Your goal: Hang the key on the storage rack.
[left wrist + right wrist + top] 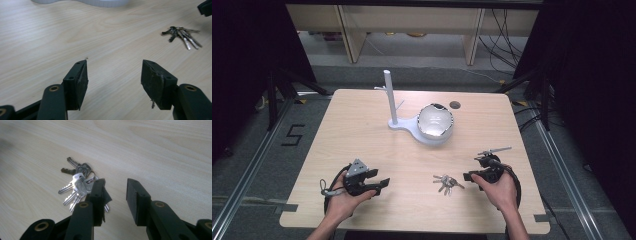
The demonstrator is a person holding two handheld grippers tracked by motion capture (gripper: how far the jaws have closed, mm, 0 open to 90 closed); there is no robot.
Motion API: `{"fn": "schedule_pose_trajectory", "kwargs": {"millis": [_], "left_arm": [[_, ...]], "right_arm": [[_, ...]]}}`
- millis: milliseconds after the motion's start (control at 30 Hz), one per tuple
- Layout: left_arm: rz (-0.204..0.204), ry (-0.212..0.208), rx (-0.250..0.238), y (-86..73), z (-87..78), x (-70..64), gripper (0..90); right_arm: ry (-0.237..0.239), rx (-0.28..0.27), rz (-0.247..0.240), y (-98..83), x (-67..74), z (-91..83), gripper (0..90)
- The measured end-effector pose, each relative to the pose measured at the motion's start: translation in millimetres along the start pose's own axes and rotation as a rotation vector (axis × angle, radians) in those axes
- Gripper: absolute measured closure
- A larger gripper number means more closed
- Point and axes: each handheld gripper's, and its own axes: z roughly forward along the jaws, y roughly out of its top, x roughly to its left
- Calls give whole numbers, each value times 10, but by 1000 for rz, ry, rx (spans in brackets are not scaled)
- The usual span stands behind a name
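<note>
— Two grippers are waiting low over the table (pixel 362 135), and you are getting ready to pick up the bunch of keys (pixel 447 184). Where are the keys lying?

— Flat on the wood, at about five o'clock from the white stand (pixel 398 122), between your hands.

— How is your right gripper (pixel 113 191) sitting?

— Part open, holding nothing. The keys are just beside its jaw, at about ten o'clock in the right gripper view.

— And your left gripper (pixel 113 75)?

— Wide open, empty, pointing at bare wood.

— What comes next, I think?

— You are needing to slide the right jaws around the keys, then squeeze.
</note>
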Motion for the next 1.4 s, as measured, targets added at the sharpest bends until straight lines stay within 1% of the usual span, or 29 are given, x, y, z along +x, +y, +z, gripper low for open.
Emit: {"fn": "schedule_pose_trajectory", "kwargs": {"millis": [33,100,133,167,200,233,267,333,367,433,533,567,600,633,667,700,733,800,900,933,967,1000,1033,1100,1133,1200,1300,1333,1400], "left_arm": [[29,6,27,6,-28,29,367],[19,16,15,0,-23,26,357],[48,36,49,-3,-49,50,355],[29,34,28,-14,-37,44,353],[35,31,44,-15,-53,58,352],[25,34,34,-22,-51,54,351],[37,34,47,-23,-64,64,351],[14,27,30,-31,-56,45,350],[17,24,38,-31,-60,45,350],[11,23,38,-34,-60,37,350],[16,18,33,-35,-54,29,350],[16,18,33,-35,-54,29,350],[16,15,40,-37,-52,33,350],[16,15,40,-37,-52,33,350],[16,10,42,-48,-46,34,350],[15,19,45,-53,-46,26,350],[10,16,44,-60,-39,21,350],[36,8,70,-66,-41,41,350],[24,9,66,-75,-26,20,350],[38,4,81,-70,-33,28,350],[36,3,77,-71,-28,24,350],[35,3,77,-71,-25,23,350],[35,3,77,-71,-25,23,350],[37,10,74,-73,-18,19,350],[42,5,80,-73,-16,23,351],[41,6,79,-79,-12,22,351],[37,-1,78,-88,-7,24,352],[40,-4,84,-91,-11,28,352],[45,0,81,-97,-11,26,352]], "right_arm": [[-2,26,-16,27,-11,1,694],[15,68,20,81,25,3,702],[13,86,11,106,27,10,704],[13,110,14,131,38,17,707],[-5,134,38,163,68,37,714],[3,145,24,189,79,46,719],[4,164,22,216,90,54,722],[11,186,15,277,118,72,731],[13,232,63,311,159,67,736],[8,237,46,342,160,89,746],[24,306,77,457,253,140,761],[17,303,53,477,247,162,762],[24,320,86,493,283,189,763],[24,320,86,493,283,189,763],[30,349,65,525,275,237,763],[12,356,82,524,308,271,761],[16,367,40,531,289,296,754],[10,378,29,524,313,342,723],[-3,377,-2,496,344,389,646],[-13,384,-10,492,354,405,609],[-17,376,-41,483,352,418,574],[-34,398,-25,479,378,415,544],[-48,371,-77,457,367,445,509],[-61,385,-75,449,388,462,484],[-91,427,-40,442,453,469,455],[-88,438,-37,444,500,491,425],[-116,443,-11,445,569,511,394],[-136,439,16,447,607,546,370],[-141,457,0,461,610,558,360]]}}
